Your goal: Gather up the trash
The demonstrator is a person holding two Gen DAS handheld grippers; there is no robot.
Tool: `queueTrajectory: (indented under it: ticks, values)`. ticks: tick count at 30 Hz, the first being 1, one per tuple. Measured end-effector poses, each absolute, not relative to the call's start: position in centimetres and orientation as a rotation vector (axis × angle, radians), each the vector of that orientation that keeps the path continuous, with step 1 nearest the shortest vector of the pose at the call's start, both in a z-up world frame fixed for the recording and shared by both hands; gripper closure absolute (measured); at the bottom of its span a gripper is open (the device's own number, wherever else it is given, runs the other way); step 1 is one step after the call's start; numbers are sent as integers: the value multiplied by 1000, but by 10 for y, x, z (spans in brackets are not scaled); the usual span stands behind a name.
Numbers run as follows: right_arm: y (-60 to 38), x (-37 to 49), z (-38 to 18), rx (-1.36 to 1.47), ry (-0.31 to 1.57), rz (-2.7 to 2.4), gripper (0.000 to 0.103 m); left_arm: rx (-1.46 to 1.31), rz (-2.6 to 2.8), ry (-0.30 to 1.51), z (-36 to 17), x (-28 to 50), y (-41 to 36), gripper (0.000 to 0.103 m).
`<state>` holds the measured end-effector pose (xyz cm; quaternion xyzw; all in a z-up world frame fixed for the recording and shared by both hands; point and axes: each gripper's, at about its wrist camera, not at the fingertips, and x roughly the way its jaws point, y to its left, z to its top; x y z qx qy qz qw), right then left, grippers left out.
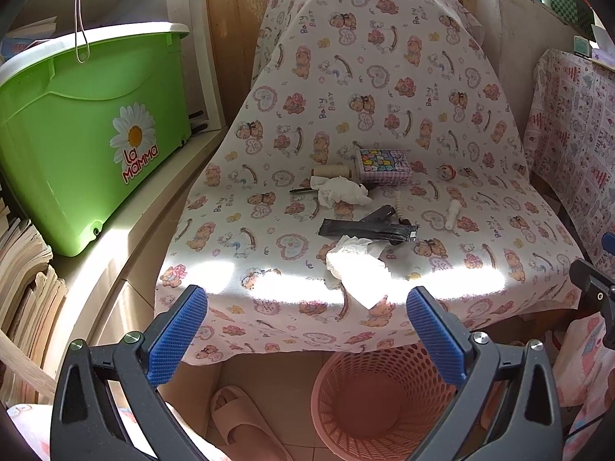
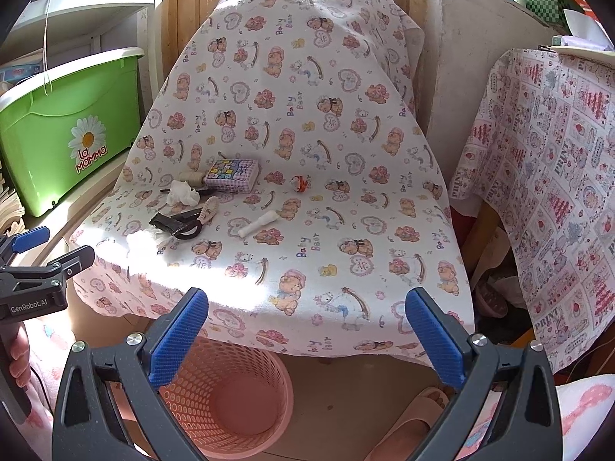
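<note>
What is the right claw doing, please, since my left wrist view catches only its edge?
Observer: The right claw is open and empty, held above the pink basket.
Operator: Thank you. Is anything on the floor to the right of the basket?
Observer: Yes, a slipper lies there, just below the edge of the cloth.
Operator: Can you see how the left claw is held?
Observer: The left claw shows at the left edge, and a hand grips its handle from below.
</note>
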<state>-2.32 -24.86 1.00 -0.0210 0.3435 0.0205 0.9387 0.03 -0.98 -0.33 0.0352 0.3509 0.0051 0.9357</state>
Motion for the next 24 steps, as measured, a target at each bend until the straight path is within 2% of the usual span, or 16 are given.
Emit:
queueTrajectory:
  ticks: [24]
  values:
    - [-247, -26, 12, -65, 690, 39, 0, 92, 2, 722, -4, -3, -16, 1]
